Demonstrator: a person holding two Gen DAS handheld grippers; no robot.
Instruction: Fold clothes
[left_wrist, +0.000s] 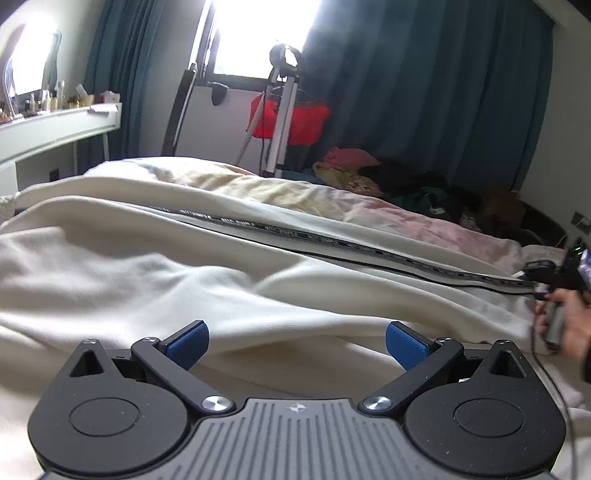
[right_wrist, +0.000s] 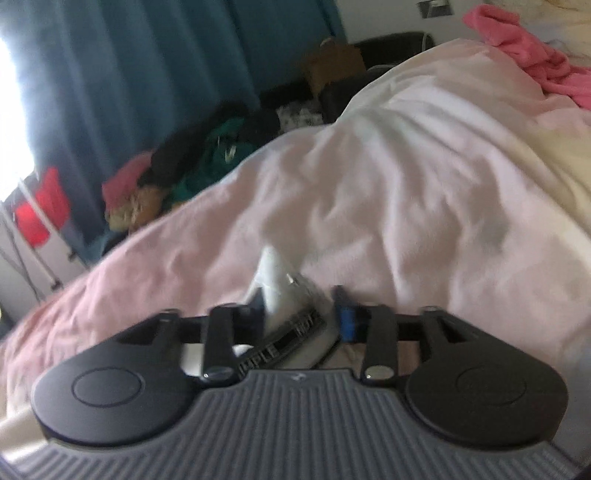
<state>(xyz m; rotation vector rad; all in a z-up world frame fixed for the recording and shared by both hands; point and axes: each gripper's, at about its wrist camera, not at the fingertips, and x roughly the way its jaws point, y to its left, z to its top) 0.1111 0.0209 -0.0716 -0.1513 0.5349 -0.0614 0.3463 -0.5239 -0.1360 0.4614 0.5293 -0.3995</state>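
The cream garment (left_wrist: 184, 266) lies spread and wrinkled over the bed (right_wrist: 369, 184); we hold its black striped band (right_wrist: 291, 332) clamped in our right gripper (right_wrist: 295, 317); our left gripper (left_wrist: 297, 341) hangs wide open above it; pulling one-sided may skew the fold.

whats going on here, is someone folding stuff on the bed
A person is working a cream garment with a black printed stripe, spread over a bed. The right gripper is shut on the garment's striped end. The left gripper is open just above the cream fabric, holding nothing. No fold shows yet. A pile of other clothes lies at the far side by the blue curtain.
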